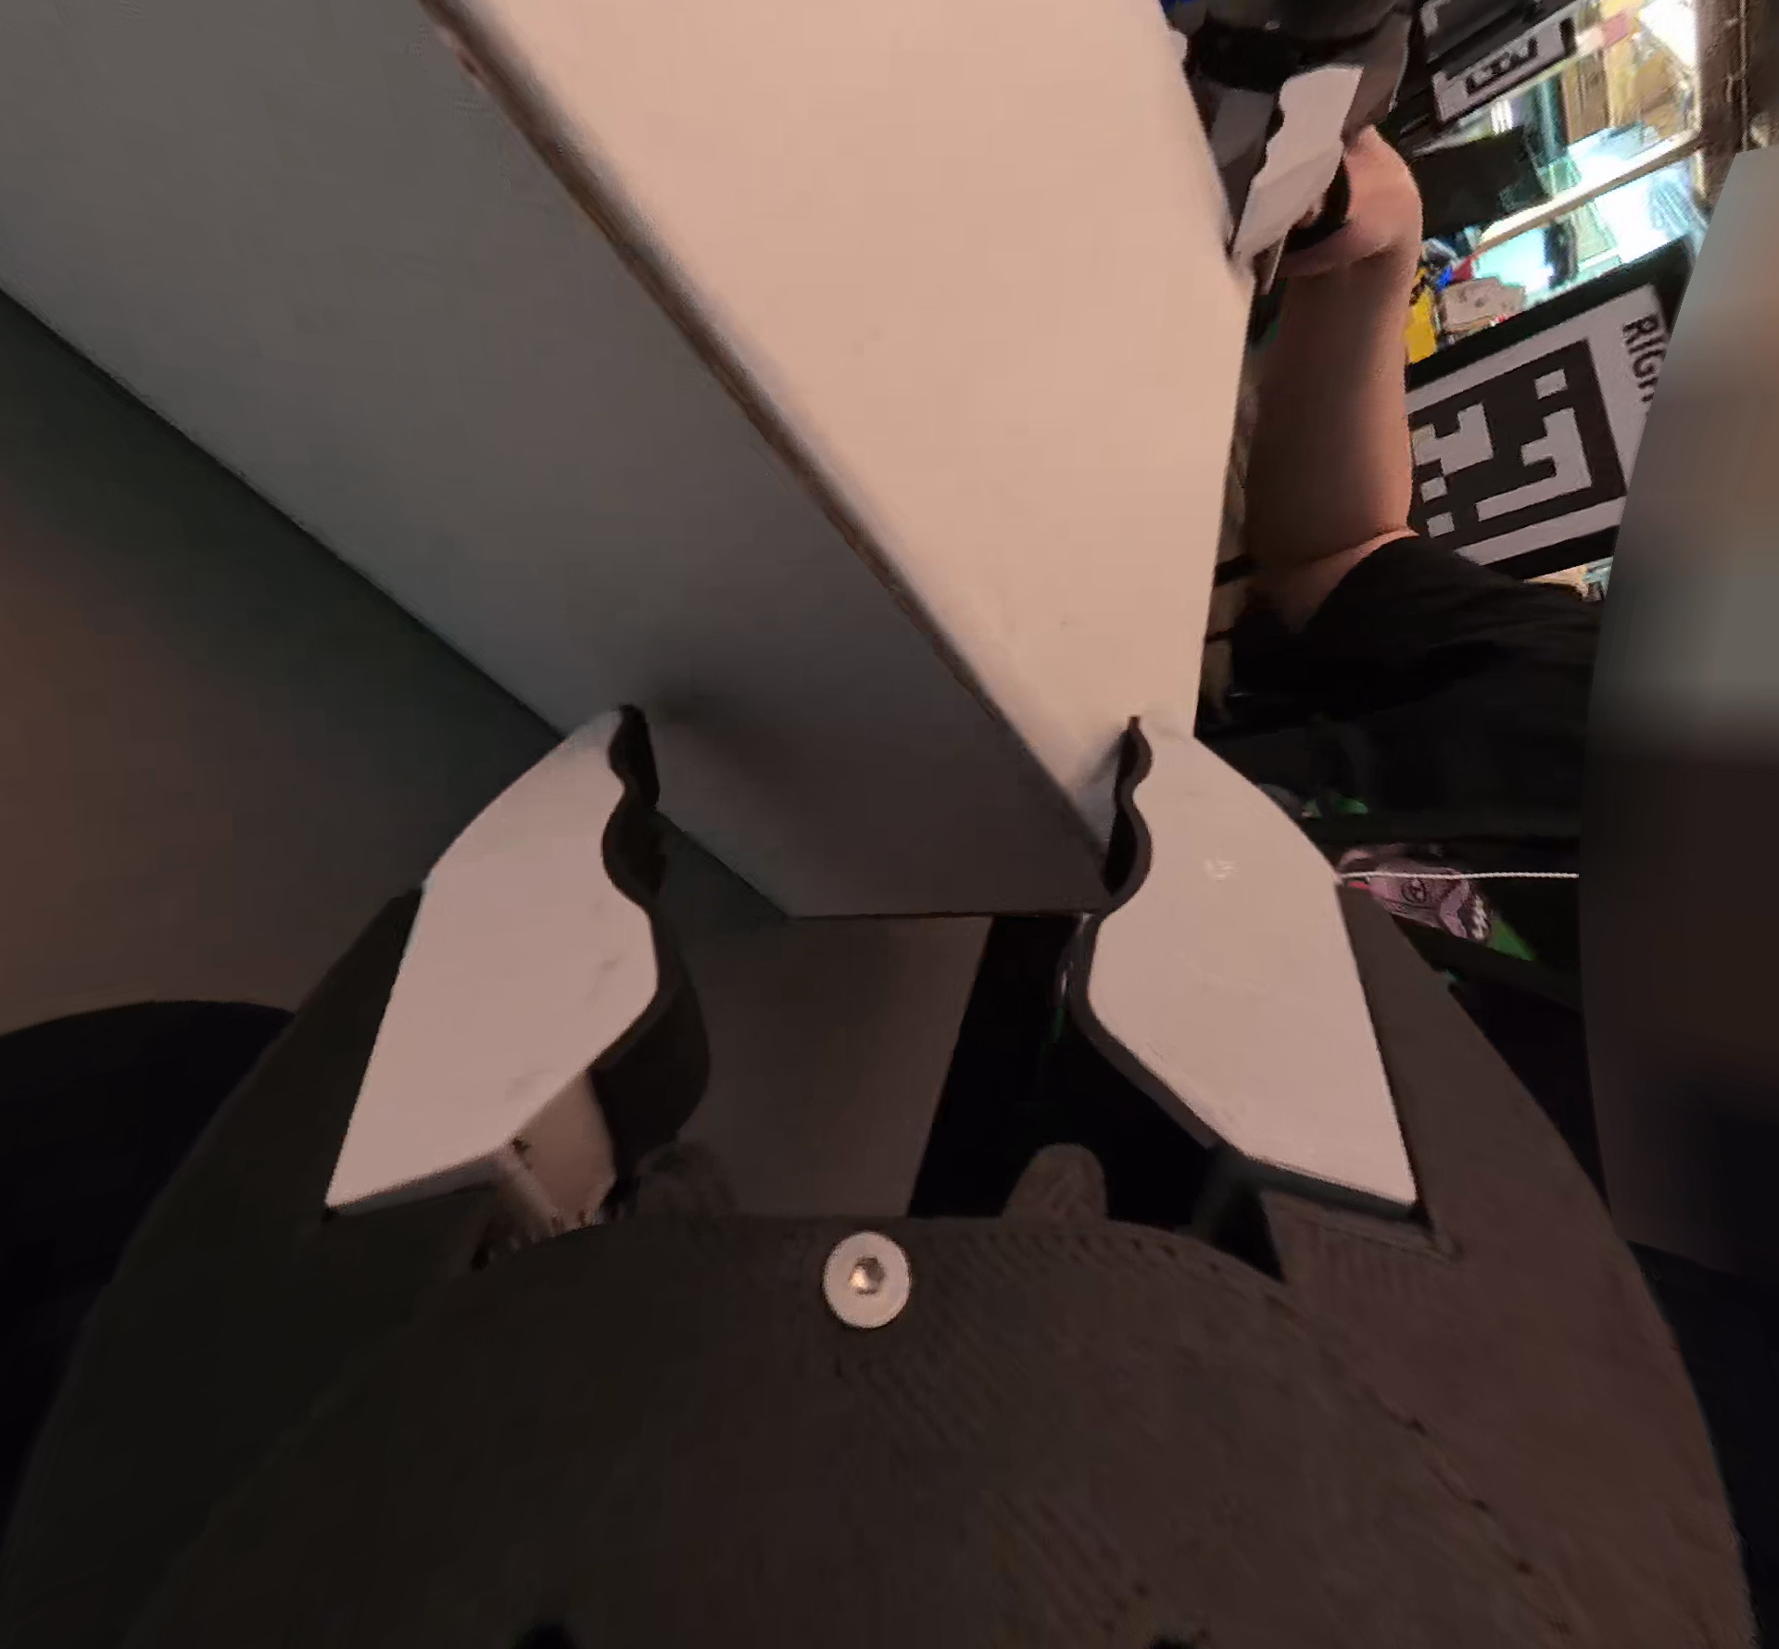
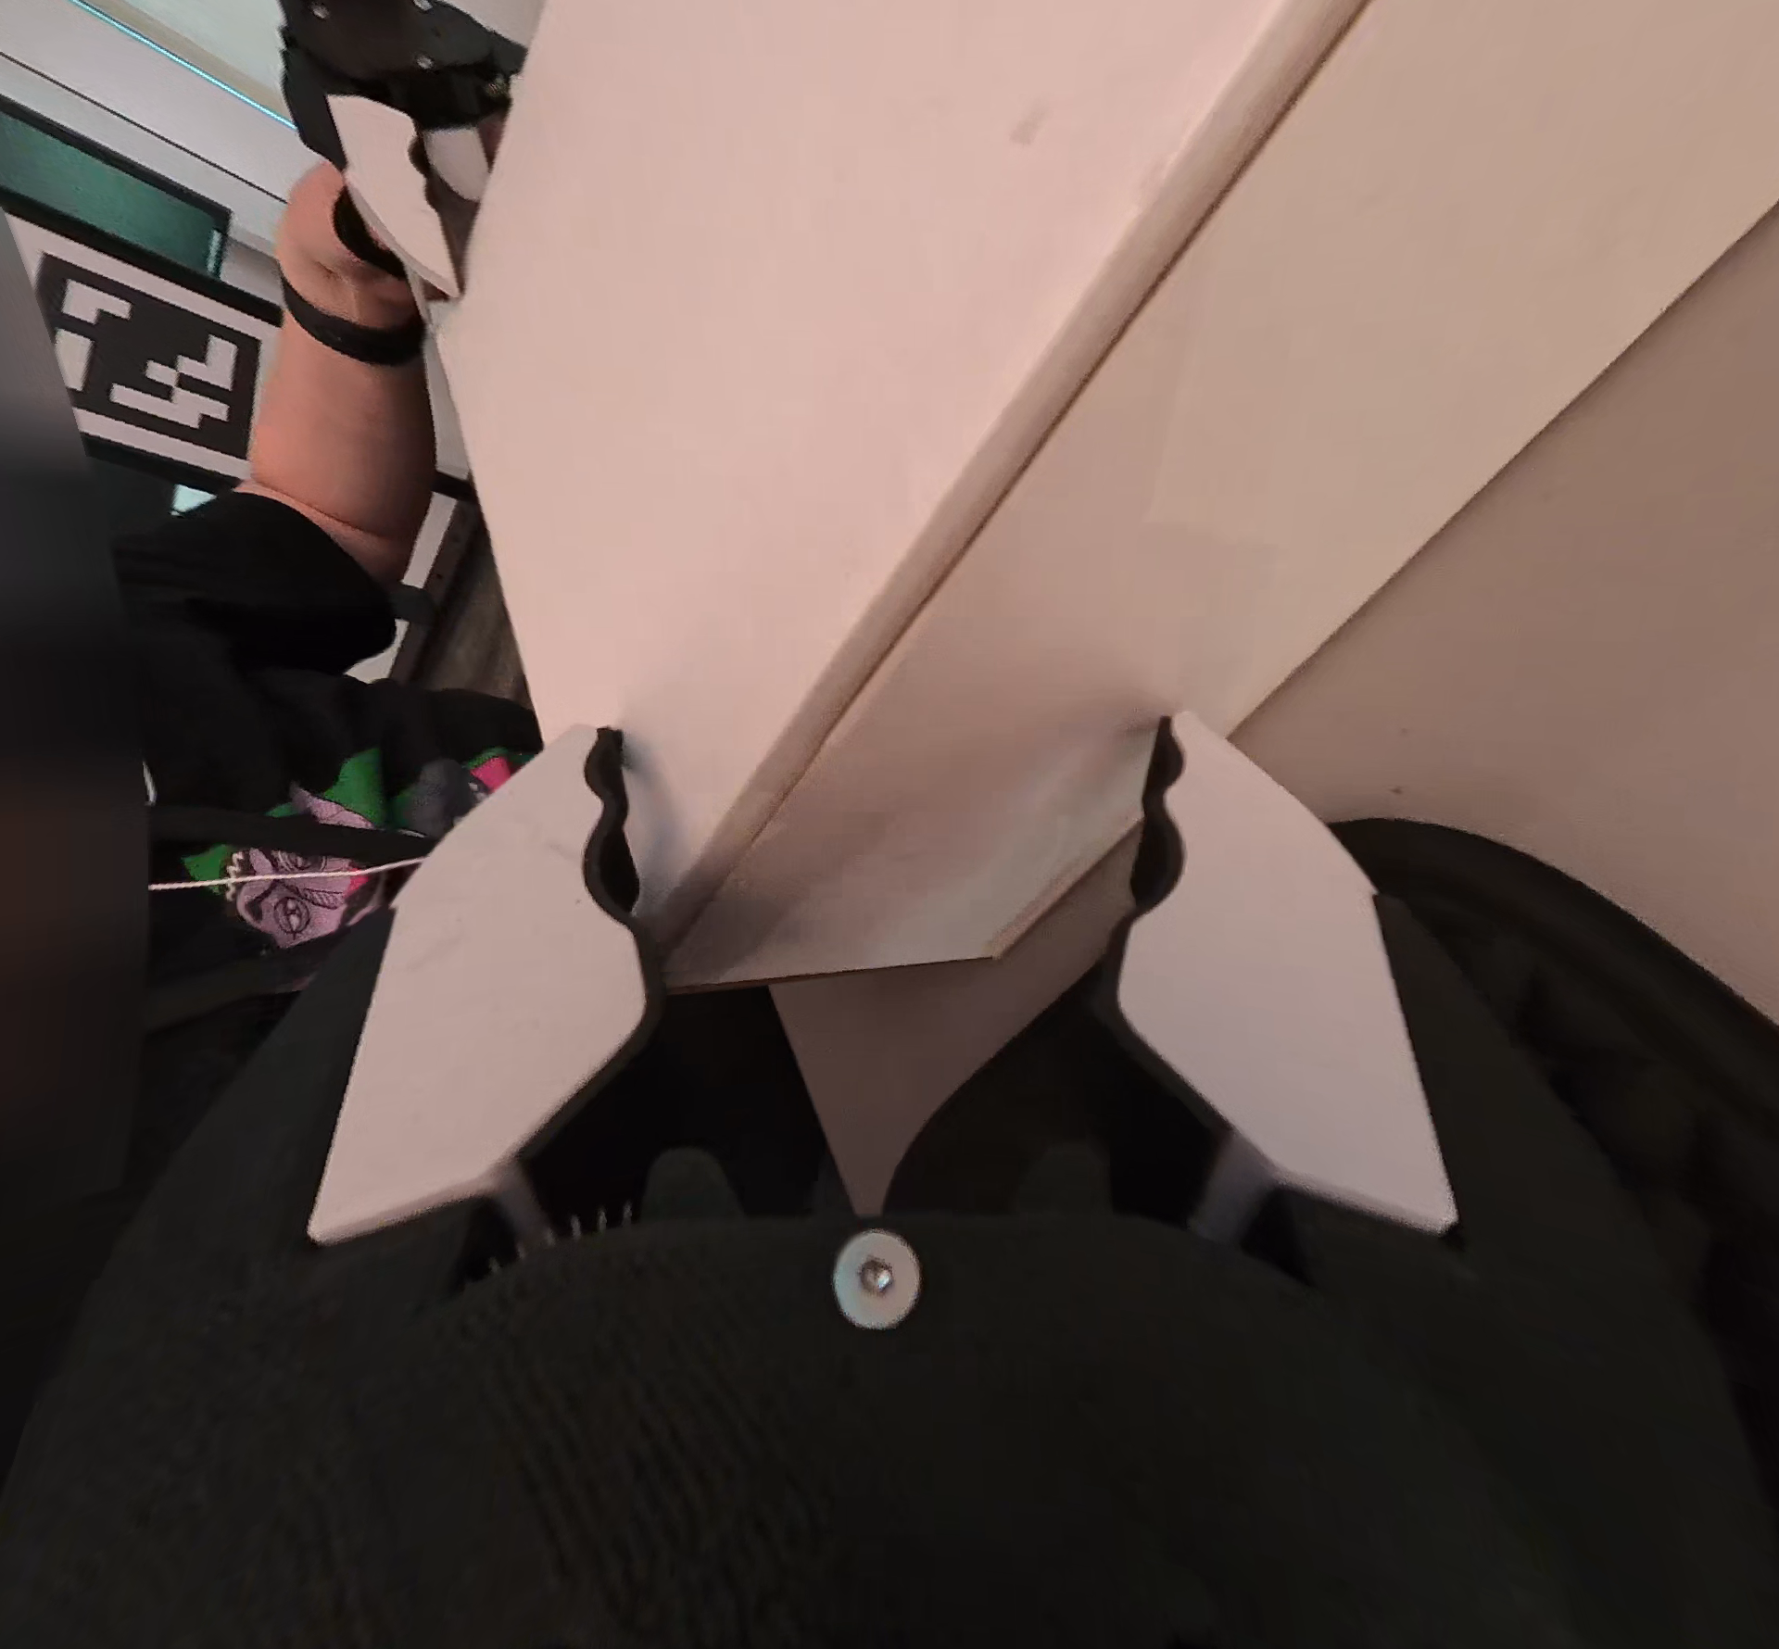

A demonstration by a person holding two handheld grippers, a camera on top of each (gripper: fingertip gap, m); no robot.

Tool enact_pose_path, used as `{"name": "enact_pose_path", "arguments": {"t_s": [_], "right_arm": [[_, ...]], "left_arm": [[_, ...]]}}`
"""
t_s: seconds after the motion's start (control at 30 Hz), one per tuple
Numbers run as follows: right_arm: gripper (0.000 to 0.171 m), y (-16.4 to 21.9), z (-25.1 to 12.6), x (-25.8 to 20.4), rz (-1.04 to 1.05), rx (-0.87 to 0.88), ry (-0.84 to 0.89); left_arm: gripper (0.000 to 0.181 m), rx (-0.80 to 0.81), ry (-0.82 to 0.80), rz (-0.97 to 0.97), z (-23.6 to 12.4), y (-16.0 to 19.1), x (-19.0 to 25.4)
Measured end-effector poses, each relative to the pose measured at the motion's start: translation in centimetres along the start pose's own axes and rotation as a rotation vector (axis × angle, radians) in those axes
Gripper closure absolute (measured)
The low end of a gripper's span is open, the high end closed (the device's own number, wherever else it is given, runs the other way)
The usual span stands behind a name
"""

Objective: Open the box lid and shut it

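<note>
fingers first: the left gripper (image 1: 881,794) has its two white, black-edged fingers (image 1: 539,939) spread wide, and the corner of the white flat cardboard box lid (image 1: 818,275) sits right between the tips, touching the wavy inner pad on each side. so it's straddling that corner rather than pinching a thin edge; whether it's truly squeezing or just cradling, i cannot tell from this view.

over on the other side, same story. the right gripper (image 2: 890,799) is spread wide too, fingers (image 2: 501,977) bracketing the opposite corner of the lid (image 2: 789,303), pads in contact on both sides.

where's the lid? lifted and tilted steeply, running up and away from both sets of fingers, its long front edge spanning between the two grippers. in the right wrist view the pale box wall (image 2: 1444,467) lies to the right of the lid's folded lip, so the lid looks partway swung, not seated on the box.

here's the relation that matters: each gripper holds one end of that same long edge, the lid lying straight ahead of the fingertips. you can see each partner at the far corner, the right one (image 1: 1280,188) up top in the left view, the left one (image 2: 424,198) in the right view. neither is nearer; they're matched at the ends.

my read: whichever way the lid swings next, both ends need to travel together or it will twist. a person's bare forearm (image 1: 1328,409) and a black-and-white square marker board (image 1: 1511,448) sit behind.
</note>
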State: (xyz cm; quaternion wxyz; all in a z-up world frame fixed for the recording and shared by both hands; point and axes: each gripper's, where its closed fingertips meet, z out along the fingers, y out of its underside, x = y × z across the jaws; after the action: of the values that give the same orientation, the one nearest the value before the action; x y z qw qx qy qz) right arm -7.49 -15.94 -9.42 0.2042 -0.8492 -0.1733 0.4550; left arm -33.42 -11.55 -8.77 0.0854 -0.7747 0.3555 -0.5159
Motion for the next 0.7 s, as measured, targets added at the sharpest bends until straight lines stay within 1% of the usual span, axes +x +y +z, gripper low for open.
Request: {"name": "enact_pose_path", "arguments": {"t_s": [0.1,0.23,0.33,0.47,0.57,0.63,0.7], "right_arm": [[0.067,-0.2,0.1,0.0,-0.02,0.027,-0.022],[0.067,-0.6,0.3,0.1,-0.033,0.078,-0.03],[0.067,-1.9,0.6,0.6,-0.031,0.124,-0.027],[0.067,-6.2,1.3,2.7,-0.1,0.15,0.043],[0.065,-9.9,2.0,4.8,-0.101,0.183,0.062],[0.065,-11.4,2.2,5.6,-0.097,0.215,0.059],[0.065,-12.1,2.1,5.7,-0.14,0.226,0.076]], "left_arm": [[0.092,0.048,0.043,-0.006,0.1,0.0,0.1],[0.092,0.085,0.035,0.012,0.0,-0.2,0.0],[0.092,0.11,0.027,0.008,-0.4,-1.1,-0.7],[0.095,0.148,-0.018,0.047,-1.4,-4.8,-3.3],[0.095,0.146,-0.034,0.054,-2.0,-7.7,-5.6],[0.095,0.167,-0.03,0.053,-2.4,-9.2,-6.7],[0.095,0.18,-0.023,0.061,-2.7,-9.8,-7.1]]}}
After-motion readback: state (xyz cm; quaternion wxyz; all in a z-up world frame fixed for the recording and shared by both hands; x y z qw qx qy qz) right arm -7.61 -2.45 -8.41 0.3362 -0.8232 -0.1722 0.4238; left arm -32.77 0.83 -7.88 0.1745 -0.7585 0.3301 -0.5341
